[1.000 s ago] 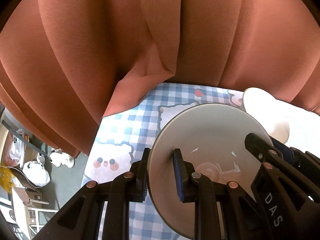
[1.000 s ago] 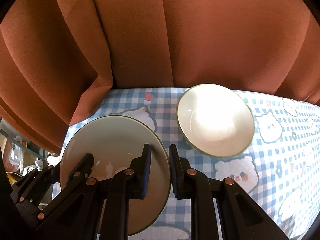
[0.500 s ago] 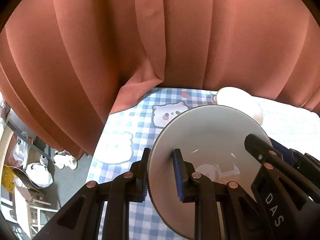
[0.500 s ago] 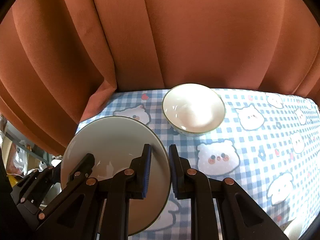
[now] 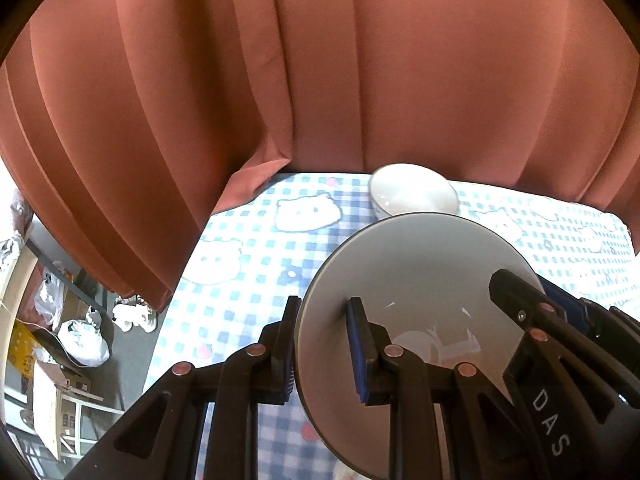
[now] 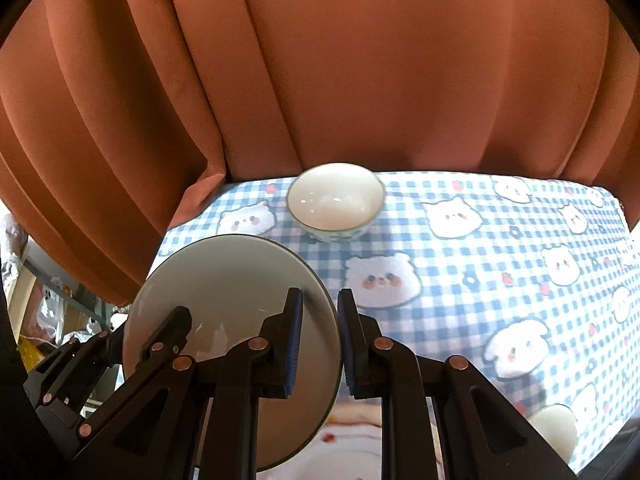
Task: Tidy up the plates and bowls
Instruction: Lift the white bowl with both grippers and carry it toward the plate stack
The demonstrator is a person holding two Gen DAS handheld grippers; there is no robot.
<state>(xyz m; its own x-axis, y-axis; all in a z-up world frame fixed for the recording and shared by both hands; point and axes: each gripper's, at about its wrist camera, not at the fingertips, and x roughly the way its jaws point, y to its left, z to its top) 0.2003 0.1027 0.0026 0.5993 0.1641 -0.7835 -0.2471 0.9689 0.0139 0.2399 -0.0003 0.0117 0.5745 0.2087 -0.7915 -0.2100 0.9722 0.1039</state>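
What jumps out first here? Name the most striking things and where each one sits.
A grey plate held up over the near left part of the table, clamped at opposite rims by the left hand-held gripper and the right hand-held gripper. Beyond it, a white bowl stands alone on the blue checked tablecloth with bear faces, near the far edge. A rust-brown curtain fills the whole background.
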